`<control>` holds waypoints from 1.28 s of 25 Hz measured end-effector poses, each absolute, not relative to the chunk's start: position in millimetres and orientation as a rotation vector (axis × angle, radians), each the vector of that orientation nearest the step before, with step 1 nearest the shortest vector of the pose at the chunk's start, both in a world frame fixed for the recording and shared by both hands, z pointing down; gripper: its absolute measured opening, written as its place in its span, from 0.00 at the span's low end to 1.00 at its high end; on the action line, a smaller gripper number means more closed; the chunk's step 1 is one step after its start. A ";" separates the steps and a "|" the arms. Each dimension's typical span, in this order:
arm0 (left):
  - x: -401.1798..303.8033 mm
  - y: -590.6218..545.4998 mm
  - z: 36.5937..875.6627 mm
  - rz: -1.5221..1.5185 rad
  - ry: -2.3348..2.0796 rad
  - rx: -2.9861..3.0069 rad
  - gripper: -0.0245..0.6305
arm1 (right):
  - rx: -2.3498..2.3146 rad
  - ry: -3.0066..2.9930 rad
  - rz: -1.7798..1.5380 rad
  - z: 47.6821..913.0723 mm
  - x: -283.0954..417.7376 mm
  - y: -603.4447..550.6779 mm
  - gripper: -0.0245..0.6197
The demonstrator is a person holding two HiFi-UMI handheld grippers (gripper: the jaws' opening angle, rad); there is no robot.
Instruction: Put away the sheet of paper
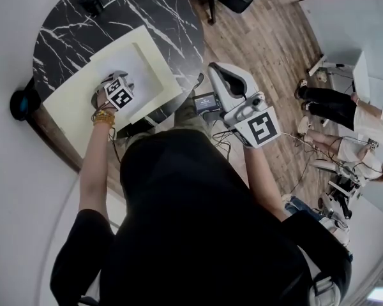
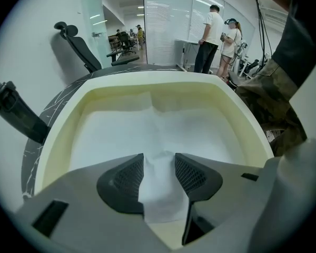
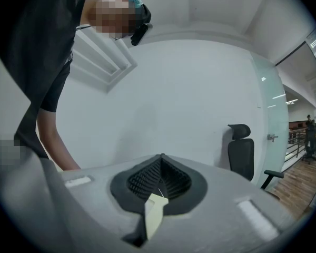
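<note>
Here, left tool [image 2: 159, 159] wide w/ paper sheet [image 2: 163, 128] between, in cream tray [image 2: 53, 141]; right tool [image 3: 160, 165] closed.

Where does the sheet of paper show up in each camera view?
Head view: the sheet of paper is upper left, in the cream tray on the black table, partly under the left gripper.
Left gripper view: centre, across the tray floor and running between the open jaws.
Right gripper view: not in it.
Shared landmark: the cream tray, in the head and left gripper views only.
</note>
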State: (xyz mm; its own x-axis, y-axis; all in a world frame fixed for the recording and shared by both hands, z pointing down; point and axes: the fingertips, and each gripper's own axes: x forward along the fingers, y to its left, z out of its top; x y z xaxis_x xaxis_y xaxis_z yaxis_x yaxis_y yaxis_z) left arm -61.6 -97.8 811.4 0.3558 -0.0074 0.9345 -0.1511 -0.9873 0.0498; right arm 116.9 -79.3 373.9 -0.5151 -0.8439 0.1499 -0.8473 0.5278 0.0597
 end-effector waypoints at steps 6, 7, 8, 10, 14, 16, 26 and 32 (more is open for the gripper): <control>-50.7 -101.6 810.6 1.709 -0.113 2.489 0.34 | 1.462 -2.619 0.007 369.8 114.0 -77.5 0.04; -49.6 -102.1 810.5 1.718 -0.115 2.496 0.34 | 1.464 -2.627 0.004 368.4 113.3 -76.9 0.04; -48.9 -102.6 810.0 1.729 -0.122 2.506 0.34 | 1.465 -2.631 -0.001 367.6 113.2 -76.4 0.04; -49.6 -103.8 805.4 1.731 -0.155 2.531 0.34 | 1.462 -2.608 0.010 370.6 114.4 -74.7 0.04; -59.3 -99.6 779.4 1.652 -0.258 2.552 0.34 | 1.473 -2.585 0.025 374.4 118.2 -71.2 0.04; -67.4 -93.1 769.4 1.623 -0.287 2.538 0.34 | 1.477 -2.584 0.034 376.0 120.0 -69.8 0.04; -80.3 -66.9 809.8 1.685 -0.192 2.424 0.35 | 1.423 -2.617 0.015 372.1 106.0 -72.9 0.04; -69.1 -79.0 809.9 1.692 -0.174 2.445 0.35 | 1.385 -2.630 -0.005 371.9 93.3 -70.1 0.04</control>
